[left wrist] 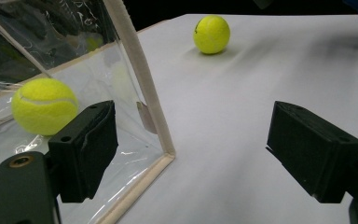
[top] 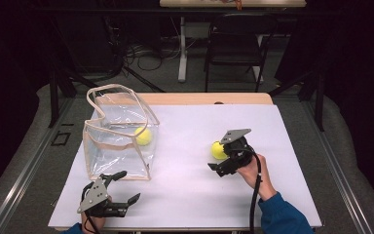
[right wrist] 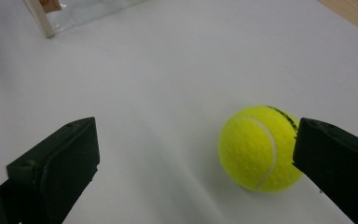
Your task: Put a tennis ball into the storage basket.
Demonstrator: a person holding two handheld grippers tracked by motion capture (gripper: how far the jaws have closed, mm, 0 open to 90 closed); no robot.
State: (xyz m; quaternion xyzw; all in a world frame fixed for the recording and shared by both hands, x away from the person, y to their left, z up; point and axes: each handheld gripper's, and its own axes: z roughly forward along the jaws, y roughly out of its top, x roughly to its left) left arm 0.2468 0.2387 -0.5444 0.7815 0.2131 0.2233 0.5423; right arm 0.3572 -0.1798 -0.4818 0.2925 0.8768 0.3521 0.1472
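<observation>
White table | right tool spread, ball beside 1 jaw | left tool spread near bag edge

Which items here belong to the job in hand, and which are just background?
In the job: tennis ball on the table, right gripper open around it, clear bag, tennis ball inside it, left gripper.
Background: black chair, floor cables.

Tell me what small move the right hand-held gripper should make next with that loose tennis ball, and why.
Probably shift the right hand-held gripper slightly toward the loose tennis ball to centre it, then close. Its jaws stand open, but the ball sits on the white table against one jaw, well apart from the other. The other ball already lies in the clear bag.
</observation>
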